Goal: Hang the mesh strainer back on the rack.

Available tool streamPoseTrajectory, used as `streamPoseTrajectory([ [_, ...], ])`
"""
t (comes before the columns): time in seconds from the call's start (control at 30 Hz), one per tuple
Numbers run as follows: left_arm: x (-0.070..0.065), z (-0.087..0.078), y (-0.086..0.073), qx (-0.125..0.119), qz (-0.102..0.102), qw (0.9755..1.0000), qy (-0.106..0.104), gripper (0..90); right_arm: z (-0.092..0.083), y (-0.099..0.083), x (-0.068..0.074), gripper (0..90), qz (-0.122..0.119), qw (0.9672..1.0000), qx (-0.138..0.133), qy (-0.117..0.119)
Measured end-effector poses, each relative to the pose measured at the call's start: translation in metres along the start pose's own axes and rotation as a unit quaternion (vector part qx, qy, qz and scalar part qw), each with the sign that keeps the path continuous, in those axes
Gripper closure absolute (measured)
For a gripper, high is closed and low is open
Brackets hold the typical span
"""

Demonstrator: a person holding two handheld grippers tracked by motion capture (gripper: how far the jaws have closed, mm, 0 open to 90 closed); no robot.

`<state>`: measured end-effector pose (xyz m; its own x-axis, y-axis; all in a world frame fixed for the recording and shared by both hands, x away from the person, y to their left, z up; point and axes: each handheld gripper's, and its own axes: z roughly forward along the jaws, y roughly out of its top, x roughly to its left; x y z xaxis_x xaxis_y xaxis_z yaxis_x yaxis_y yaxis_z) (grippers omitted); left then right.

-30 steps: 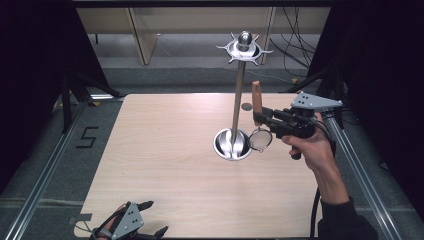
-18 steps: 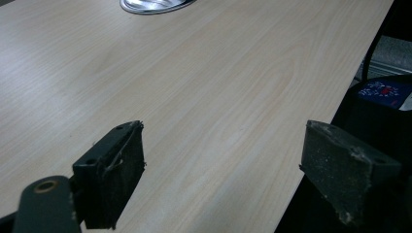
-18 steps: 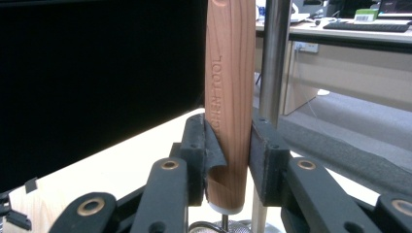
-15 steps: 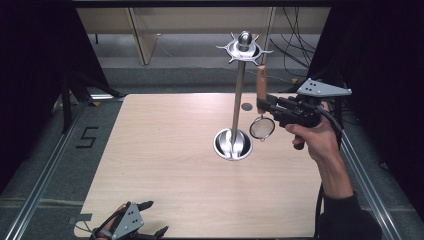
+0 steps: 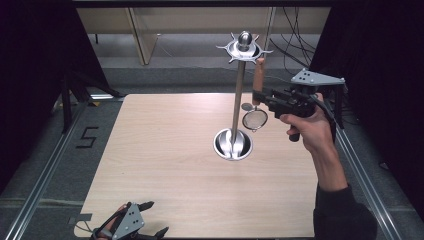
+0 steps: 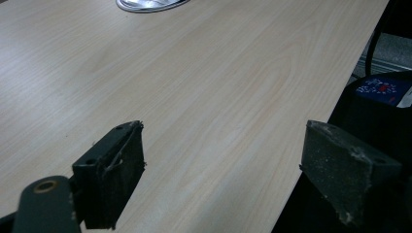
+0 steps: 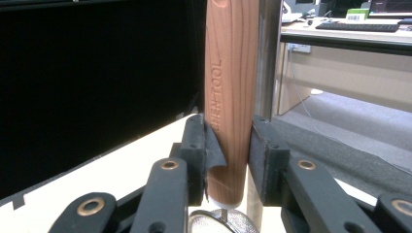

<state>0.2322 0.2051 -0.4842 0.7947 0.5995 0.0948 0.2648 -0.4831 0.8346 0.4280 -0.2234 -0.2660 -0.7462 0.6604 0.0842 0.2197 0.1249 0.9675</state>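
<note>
Strainer [image 5: 255,119] raised, wooden handle [image 7: 229,97] clamped

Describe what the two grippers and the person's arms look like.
Both grippers are black. The right gripper carries a grey three-cornered plate, a black cable and brass-coloured rivets; its fingers have worn black pads. The left gripper bears the same grey plate. The right sleeve is dark.

Stand [image 5: 238,95]: upright on table [image 5: 165,165], right of centre | strainer [image 5: 255,107]: upright in right gripper [image 5: 260,95], at 3 o'clock just beside stand pole, above table | left gripper [image 5: 131,231]: 7 o'clock at table's near edge, well apart from stand.
</note>
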Motion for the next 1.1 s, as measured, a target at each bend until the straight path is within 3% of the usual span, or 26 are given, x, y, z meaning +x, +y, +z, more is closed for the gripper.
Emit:
streamPoseTrajectory([
  [0.07,0.000,0.000,0.000,-0.001,-0.001,1.0000,-0.001,15.1,0.001,0.001,0.000,71.2,0.007,1.0000,0.004,0.001],
  [0.3,0.000,0.000,0.000,0.000,0.000,1.0000,0.001,15.1,0.005,0.003,0.000,71.3,-0.005,0.9999,0.009,-0.002],
  [0.73,0.000,-0.001,0.000,0.003,-0.003,1.0000,-0.005,15.1,0.010,-0.001,-0.004,71.0,0.016,0.9997,0.020,0.001],
  [0.77,0.000,-0.001,0.000,0.004,-0.003,1.0000,-0.004,15.1,0.011,-0.001,-0.006,70.7,0.003,0.9999,0.016,0.000],
  [0.8,0.001,-0.001,0.000,0.009,0.003,0.9999,-0.003,15.1,0.012,-0.002,-0.006,70.5,0.007,0.9998,0.018,0.004],
  [0.83,0.000,0.000,0.000,-0.001,0.000,1.0000,0.000,15.1,0.011,-0.004,-0.004,70.2,0.022,0.9995,0.020,0.002],
  [0.87,0.000,0.000,0.000,0.000,0.000,1.0000,0.000,15.1,0.011,-0.004,-0.006,69.9,0.012,0.9998,0.015,0.001],
  [0.93,0.000,0.000,0.000,0.004,-0.005,1.0000,-0.006,15.1,0.011,-0.006,-0.007,69.0,0.016,0.9997,0.017,0.001],
  [1.03,0.000,0.000,0.000,0.001,0.001,1.0000,0.001,15.1,0.010,-0.008,-0.010,67.5,0.014,0.9998,0.017,-0.002],
  [1.1,0.000,0.000,0.000,0.003,0.001,1.0000,-0.002,15.1,0.008,-0.010,-0.009,67.1,0.027,0.9994,0.021,-0.006],
])
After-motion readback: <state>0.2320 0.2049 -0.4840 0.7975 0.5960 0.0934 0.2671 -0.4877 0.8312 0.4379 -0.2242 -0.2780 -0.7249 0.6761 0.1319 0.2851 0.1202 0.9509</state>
